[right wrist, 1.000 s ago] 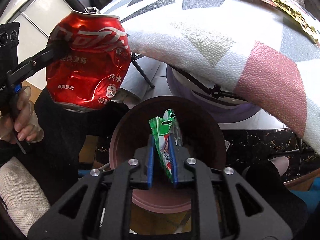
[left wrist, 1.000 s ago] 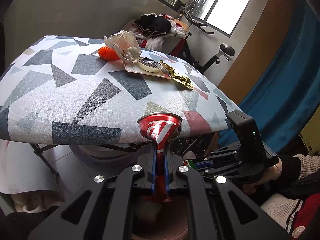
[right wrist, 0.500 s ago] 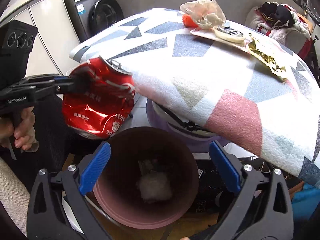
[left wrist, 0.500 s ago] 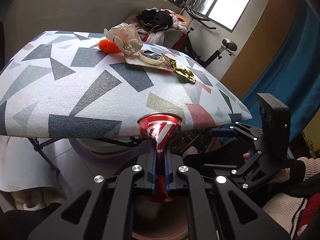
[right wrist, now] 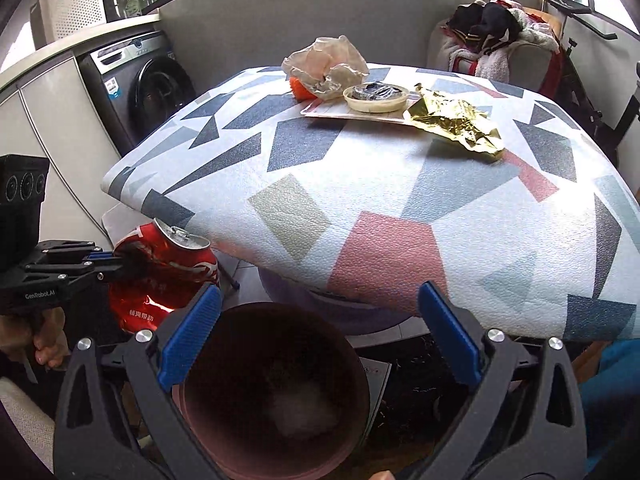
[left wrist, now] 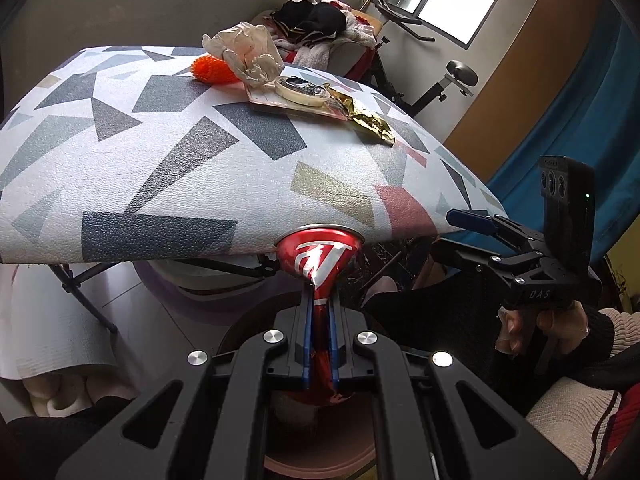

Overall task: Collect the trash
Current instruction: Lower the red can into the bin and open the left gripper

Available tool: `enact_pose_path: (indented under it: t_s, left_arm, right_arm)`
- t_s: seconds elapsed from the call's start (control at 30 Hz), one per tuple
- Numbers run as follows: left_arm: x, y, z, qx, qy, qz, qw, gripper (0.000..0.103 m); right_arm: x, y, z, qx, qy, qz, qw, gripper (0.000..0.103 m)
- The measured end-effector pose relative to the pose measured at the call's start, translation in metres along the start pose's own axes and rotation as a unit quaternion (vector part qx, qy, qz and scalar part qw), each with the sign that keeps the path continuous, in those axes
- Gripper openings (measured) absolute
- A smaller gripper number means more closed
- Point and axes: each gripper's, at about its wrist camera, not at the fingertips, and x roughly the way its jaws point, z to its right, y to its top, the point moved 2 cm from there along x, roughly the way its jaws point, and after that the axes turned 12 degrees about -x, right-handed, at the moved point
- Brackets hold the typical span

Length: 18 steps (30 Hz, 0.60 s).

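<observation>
two grippers are seen at the near edge of a table (right wrist: pixel 400 208) covered in a cloth of grey, blue and red shapes. the left gripper (left wrist: pixel 319 344) is clamped on a crushed red can (left wrist: pixel 320 258), which is pinched flat between the blue-lined fingers so that its wider top flares out above them. in the right wrist view the same can (right wrist: pixel 168 276) is shown held at the left, beside the table edge and just above and to the left of the rim of a dark reddish-brown bin (right wrist: pixel 276 384) on the floor. the right gripper (right wrist: pixel 320 340) is spread wide with nothing between its fingers (right wrist: pixel 192 332), and the bin's mouth is framed between them. something pale and blurred is visible at the bottom of the bin; what it is cannot be told. in the left wrist view the right gripper (left wrist: pixel 480 236) is seen at the right, near the table corner, held by a hand (left wrist: pixel 540 328).

on the far part of the table a flat tray (right wrist: pixel 332 114) is set, with a round shallow dish (right wrist: pixel 376 97) on it. crumpled paper (right wrist: pixel 326 68) lies at the tray's left end, with an orange spiky object (right wrist: pixel 298 89) partly hidden under it. a gold foil wrapper (right wrist: pixel 456 120) is spread over the tray's right end and onto the cloth. a washing machine (right wrist: pixel 136 88) and a heap of clothes (right wrist: pixel 488 32) are seen behind.
</observation>
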Motion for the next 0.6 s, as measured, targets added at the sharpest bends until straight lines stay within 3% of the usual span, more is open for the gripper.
enact_pose_path:
  t_s: [0.13, 0.3, 0.37, 0.4, 0.43, 0.6]
  left_arm:
    - [0.003, -0.001, -0.002, -0.002, 0.003, -0.006, 1.0, 0.007]
    - [0.006, -0.001, 0.0, 0.001, 0.002, -0.014, 0.9999, 0.007]
    - [0.006, -0.002, 0.001, 0.005, 0.003, -0.015, 0.9999, 0.014]
    - [0.006, -0.002, 0.002, 0.007, 0.003, -0.015, 0.9999, 0.026]
    - [0.005, -0.002, 0.003, 0.009, 0.003, -0.013, 0.9999, 0.045]
    - [0.002, -0.001, 0.003, 0.009, 0.023, 0.003, 0.9997, 0.07]
  right_arm:
    - [-0.003, -0.001, 0.014, 0.027, -0.025, 0.013, 0.999, 0.097]
    - [-0.001, -0.003, 0.024, 0.05, -0.027, 0.011, 0.998, 0.097]
    - [0.0, -0.003, 0.023, 0.048, -0.026, 0.011, 0.998, 0.097]
    - [0.0, -0.002, 0.022, 0.046, -0.027, 0.011, 0.999, 0.097]
    - [0.001, -0.002, 0.021, 0.044, -0.026, 0.01, 0.999, 0.097]
    - [0.001, -0.003, 0.02, 0.043, -0.024, 0.01, 0.999, 0.097]
